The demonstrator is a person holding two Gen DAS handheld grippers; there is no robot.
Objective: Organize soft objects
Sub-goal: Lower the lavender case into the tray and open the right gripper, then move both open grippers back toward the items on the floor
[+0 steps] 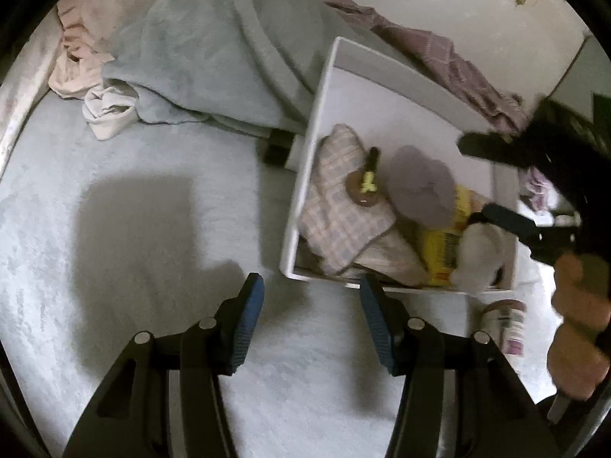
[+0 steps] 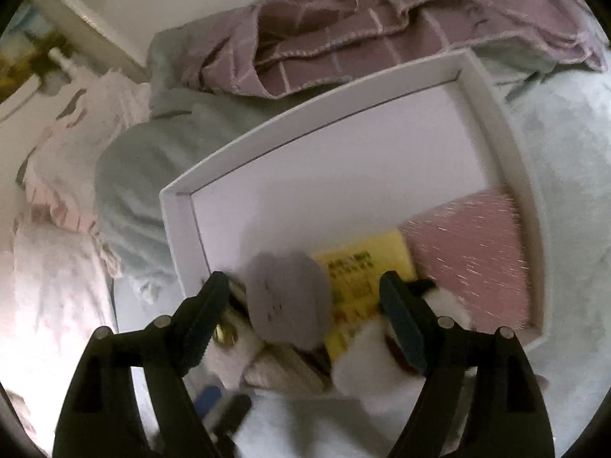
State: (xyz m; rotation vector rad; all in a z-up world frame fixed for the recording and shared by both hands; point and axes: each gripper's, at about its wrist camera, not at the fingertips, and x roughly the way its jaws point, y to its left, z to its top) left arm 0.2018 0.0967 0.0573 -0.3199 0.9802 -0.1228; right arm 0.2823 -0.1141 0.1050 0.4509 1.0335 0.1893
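Note:
A white box point(image 1: 301, 206) lies on the pale bed cover. It holds a checked cloth point(image 1: 336, 213), a grey-purple plush point(image 1: 424, 187), a yellow packet point(image 1: 443, 244) and a white fluffy thing point(image 1: 477, 255). My left gripper point(image 1: 311, 280) is open over bare cover just in front of the box, with nothing between its pads. My right gripper point(image 2: 301, 286) reaches into the box point(image 2: 179, 210) with its jaws wide. The grey-purple plush point(image 2: 286, 297) sits between the fingers, and neither pad presses on it. The white fluffy thing point(image 2: 366, 358) lies under the right finger.
A grey-green blanket point(image 1: 214, 45) is heaped behind the box, beside a mauve checked cloth point(image 1: 439, 49). A pink cloth point(image 1: 84, 38) and a small white cloth point(image 1: 110, 110) lie far left. A bottle point(image 1: 508, 324) lies beside the box. A pink speckled item point(image 2: 469, 259) fills one corner of the box.

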